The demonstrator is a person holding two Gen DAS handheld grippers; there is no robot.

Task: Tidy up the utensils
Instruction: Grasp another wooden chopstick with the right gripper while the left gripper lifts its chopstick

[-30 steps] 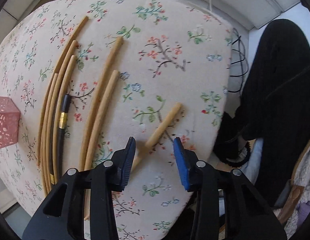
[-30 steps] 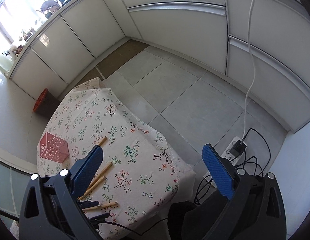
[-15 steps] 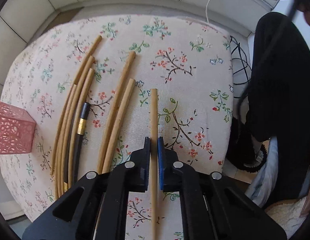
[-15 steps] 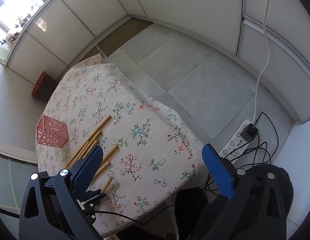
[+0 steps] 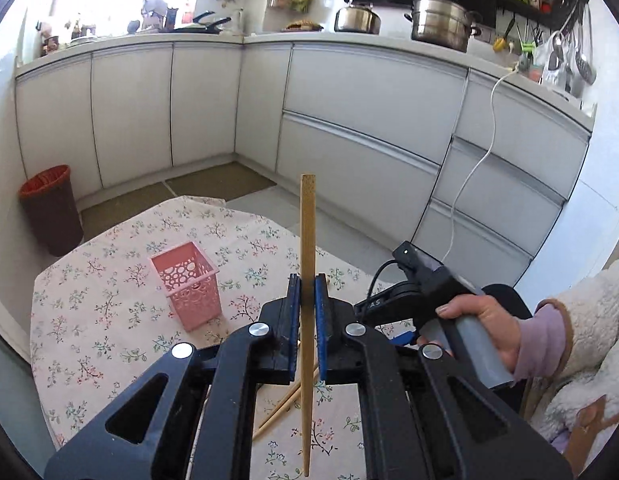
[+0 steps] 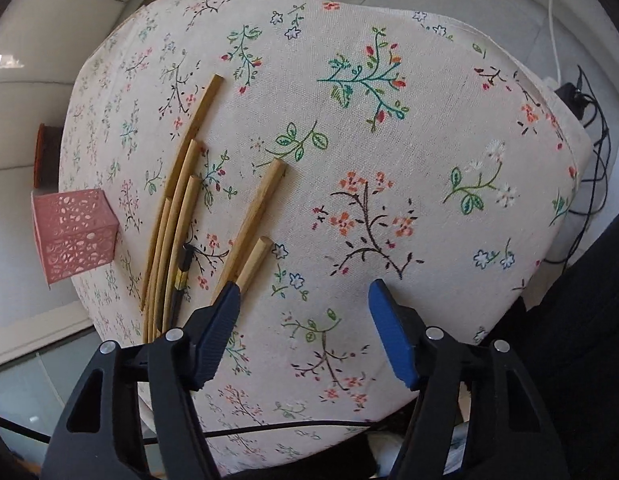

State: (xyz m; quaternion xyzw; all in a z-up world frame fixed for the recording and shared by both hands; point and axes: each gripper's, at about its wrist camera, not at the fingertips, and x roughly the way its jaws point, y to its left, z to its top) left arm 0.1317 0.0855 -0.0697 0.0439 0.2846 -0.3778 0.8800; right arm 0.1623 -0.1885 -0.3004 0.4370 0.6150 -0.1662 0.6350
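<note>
Left gripper is clamped mid-length on one upright chopstick above the worktop near the basket; right gripper hangs apart over the rest; judged light, stiff, slippery, best pinched mid-shaft.

Tan bamboo chopstick in my blue pads. Pink perforated basket. Cream tablecloth, floral print. Black chopstick, gold band.

Background: white cabinets, kettle and steel pot on the counter; red bin on the floor.
</note>
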